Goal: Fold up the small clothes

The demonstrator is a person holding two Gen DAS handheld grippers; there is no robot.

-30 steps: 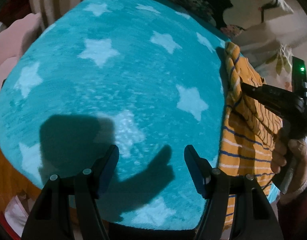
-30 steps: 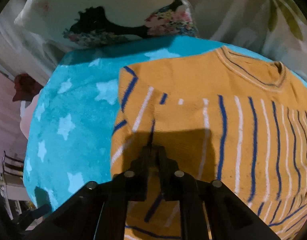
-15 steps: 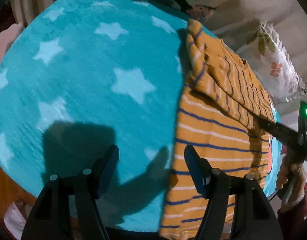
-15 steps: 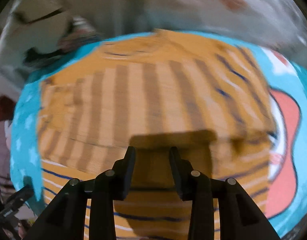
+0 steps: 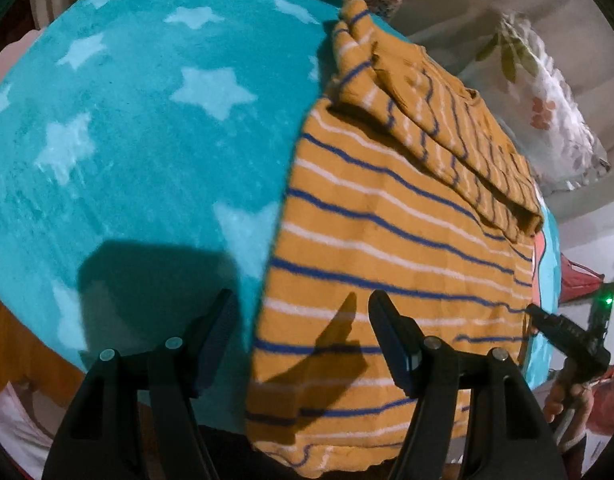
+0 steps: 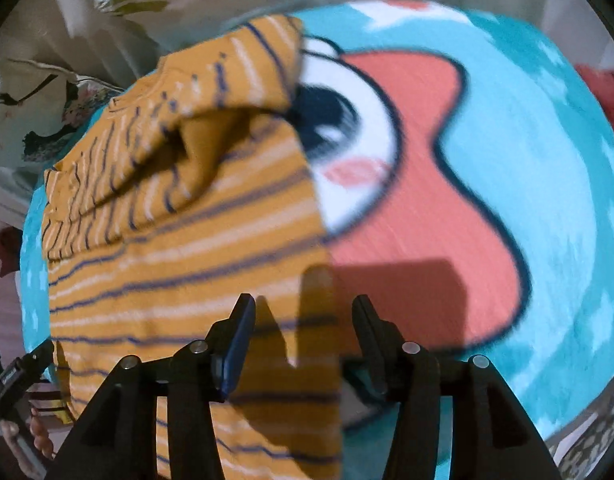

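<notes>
Left gripper (image 5: 299, 340), jaws standing apart and empty, is hovering over the near left edge of the mustard-yellow knit jumper with blue and white stripes (image 5: 387, 248). Right gripper (image 6: 303, 340), whose jaws have just been opening with nothing between them, is hovering at the jumper's opposite edge. The jumper is lying on the teal fleece blanket with pale stars (image 5: 147, 140), upper part already folded down. The knit looks soft, light and limp; the hem corners are probably the best holds. Open blanket is lying on both sides.
</notes>
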